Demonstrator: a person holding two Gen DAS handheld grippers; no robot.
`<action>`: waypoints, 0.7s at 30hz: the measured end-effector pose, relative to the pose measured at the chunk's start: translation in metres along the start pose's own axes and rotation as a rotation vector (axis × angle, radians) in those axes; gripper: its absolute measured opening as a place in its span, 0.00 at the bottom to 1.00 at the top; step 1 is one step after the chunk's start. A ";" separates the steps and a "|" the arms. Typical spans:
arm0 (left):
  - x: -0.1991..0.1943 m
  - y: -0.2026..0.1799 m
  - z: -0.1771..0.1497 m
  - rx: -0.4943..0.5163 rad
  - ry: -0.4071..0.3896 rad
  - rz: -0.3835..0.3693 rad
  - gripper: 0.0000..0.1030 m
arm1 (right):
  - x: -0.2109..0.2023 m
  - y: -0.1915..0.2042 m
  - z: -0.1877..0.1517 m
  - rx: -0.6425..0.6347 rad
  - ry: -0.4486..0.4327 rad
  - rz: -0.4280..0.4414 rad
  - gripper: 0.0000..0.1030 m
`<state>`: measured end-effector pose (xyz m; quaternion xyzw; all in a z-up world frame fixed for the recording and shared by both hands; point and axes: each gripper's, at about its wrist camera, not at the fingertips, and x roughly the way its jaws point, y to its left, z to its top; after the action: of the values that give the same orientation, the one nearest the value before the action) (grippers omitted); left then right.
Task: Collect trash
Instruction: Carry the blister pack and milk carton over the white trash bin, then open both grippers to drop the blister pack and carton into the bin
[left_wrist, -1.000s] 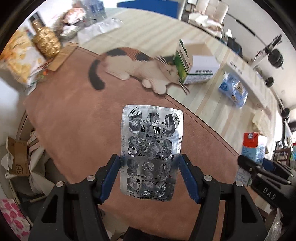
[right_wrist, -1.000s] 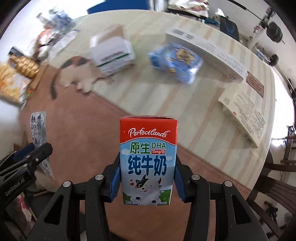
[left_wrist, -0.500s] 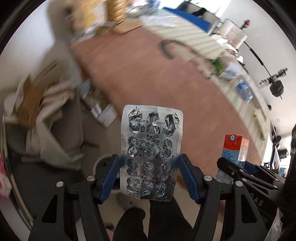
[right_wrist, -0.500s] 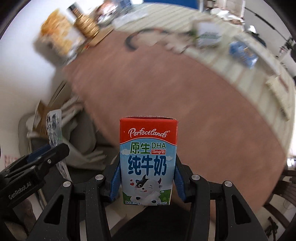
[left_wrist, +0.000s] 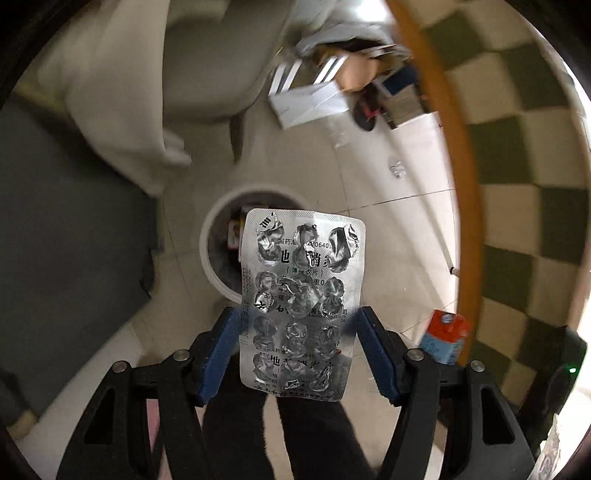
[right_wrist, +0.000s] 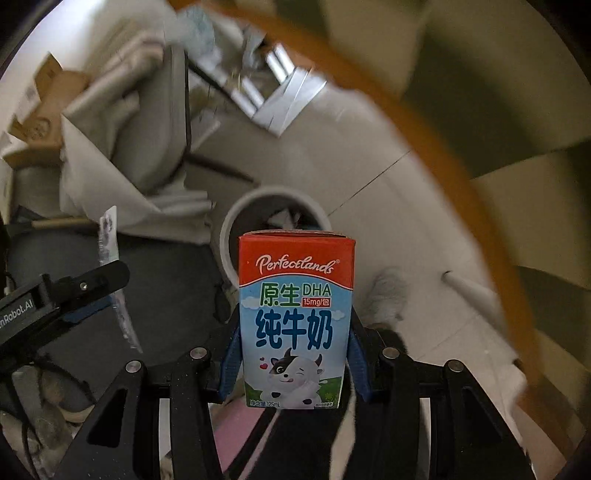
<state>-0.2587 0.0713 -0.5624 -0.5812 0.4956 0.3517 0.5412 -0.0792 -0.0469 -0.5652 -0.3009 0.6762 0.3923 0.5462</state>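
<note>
1. Two items are held. The blister pack (left_wrist: 301, 306) is clamped by the left gripper (left_wrist: 300, 349), frame centre.
2. The milk carton (right_wrist: 294, 317) is clamped by the right gripper (right_wrist: 293, 363).
3. The trash bin (right_wrist: 226, 236) is seen behind it, centre.

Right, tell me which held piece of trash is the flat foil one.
The blister pack in the left gripper: flat crumpled foil, unlike the boxy milk carton in the right gripper.
</note>
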 end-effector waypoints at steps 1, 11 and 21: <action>0.013 0.007 0.003 -0.016 0.009 -0.012 0.61 | 0.020 -0.001 0.003 0.004 0.010 0.007 0.50; 0.092 0.063 0.023 -0.094 0.017 0.061 0.99 | 0.141 -0.003 0.034 -0.035 0.111 0.056 0.88; 0.058 0.072 -0.007 -0.016 -0.102 0.300 0.99 | 0.118 0.020 0.034 -0.177 0.036 -0.185 0.99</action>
<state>-0.3133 0.0590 -0.6367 -0.4863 0.5457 0.4618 0.5025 -0.1050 -0.0046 -0.6792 -0.4160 0.6178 0.3931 0.5392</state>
